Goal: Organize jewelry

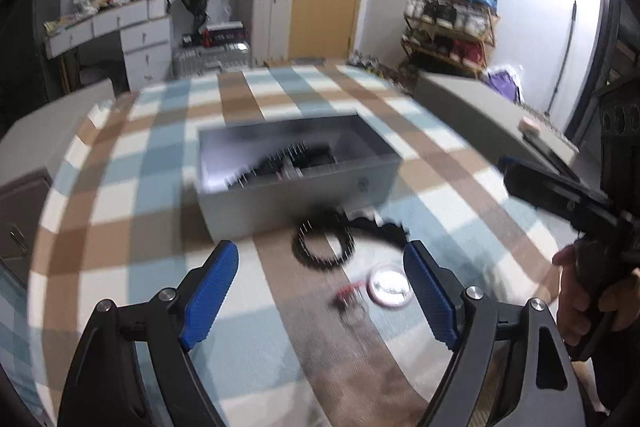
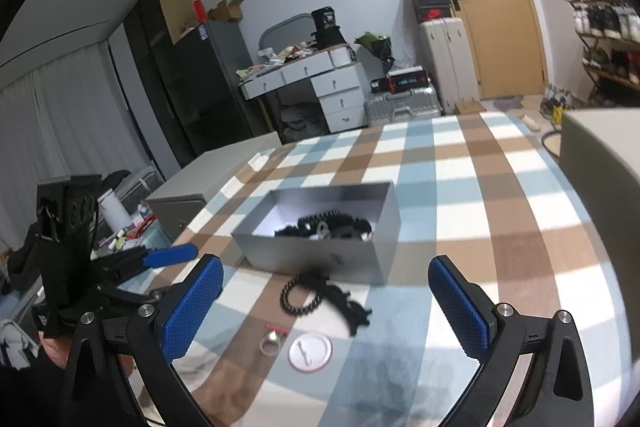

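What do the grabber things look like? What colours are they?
Both the left gripper and the right gripper are black, with angular arms joined by round silver bolts. Their jaws carry bright blue pads with a bumpy, dotted texture. A bare hand grips a black handle; no cables or sleeves are clearly visible.

Between the spread right gripper (image 2: pixel 325 301) fingers lie a black bead bracelet (image 2: pixel 301 297), silver ring (image 2: pixel 270 343) and round badge (image 2: pixel 310 351); beyond them, a grey box (image 2: pixel 320 259).

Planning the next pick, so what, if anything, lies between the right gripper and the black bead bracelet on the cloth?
Nothing visible does. The right gripper is open over the cloth, and the bracelet lies in the open ahead of it, just before the box.
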### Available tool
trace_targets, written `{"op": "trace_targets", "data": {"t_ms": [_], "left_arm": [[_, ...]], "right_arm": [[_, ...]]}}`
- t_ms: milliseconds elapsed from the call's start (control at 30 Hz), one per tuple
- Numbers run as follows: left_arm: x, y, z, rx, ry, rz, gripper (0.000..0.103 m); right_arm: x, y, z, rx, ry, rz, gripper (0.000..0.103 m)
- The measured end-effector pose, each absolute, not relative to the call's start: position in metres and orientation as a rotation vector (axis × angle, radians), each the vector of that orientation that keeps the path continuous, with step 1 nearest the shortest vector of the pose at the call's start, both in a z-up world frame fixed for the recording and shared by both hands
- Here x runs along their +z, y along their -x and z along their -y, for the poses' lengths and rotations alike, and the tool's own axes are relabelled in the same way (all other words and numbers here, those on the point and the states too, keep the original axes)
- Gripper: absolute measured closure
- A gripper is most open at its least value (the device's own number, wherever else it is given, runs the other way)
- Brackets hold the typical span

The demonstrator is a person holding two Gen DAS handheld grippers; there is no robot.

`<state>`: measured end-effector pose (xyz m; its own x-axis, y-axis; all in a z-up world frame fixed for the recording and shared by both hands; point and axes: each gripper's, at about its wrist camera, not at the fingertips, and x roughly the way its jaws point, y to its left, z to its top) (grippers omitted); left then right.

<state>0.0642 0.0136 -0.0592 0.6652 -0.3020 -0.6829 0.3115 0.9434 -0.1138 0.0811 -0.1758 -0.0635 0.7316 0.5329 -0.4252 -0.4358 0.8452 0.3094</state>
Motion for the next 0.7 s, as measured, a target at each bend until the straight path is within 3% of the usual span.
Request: {"op": "trace_targets", "data": {"t_ms": [333,400,467,533,700], "left_arm": [[-0.092,-0.068,0.003,-0.371,-0.035,-0.875,0.022],[-0.095,-0.070,0.003,-0.386,-0.020,-0.894,0.029],[-0.097,-0.072,0.002,-0.391,-0.005,-0.914,0.046],[-0.100,-0.074,0.001,-0.391,0.005,-0.931,0.057],[-0.101,-0.073,0.003,-0.417,0.003,-0.940,0.076]], "right_arm": [[-0.095,-0.075,0.188,0.499,-0.240,-0.608,0.000],[-0.100,-0.075,0.191,0.496,-0.251,-0.624,0.000],[-0.104,-0.077,0.192,0.496,-0.267,-0.641,0.000],[-0.108,-0.078,0.193,0.504,-0.285,-0.658,0.000],[-0.110,-0.075,0.189,0.521,-0.286,-0.661,0.000]]}}
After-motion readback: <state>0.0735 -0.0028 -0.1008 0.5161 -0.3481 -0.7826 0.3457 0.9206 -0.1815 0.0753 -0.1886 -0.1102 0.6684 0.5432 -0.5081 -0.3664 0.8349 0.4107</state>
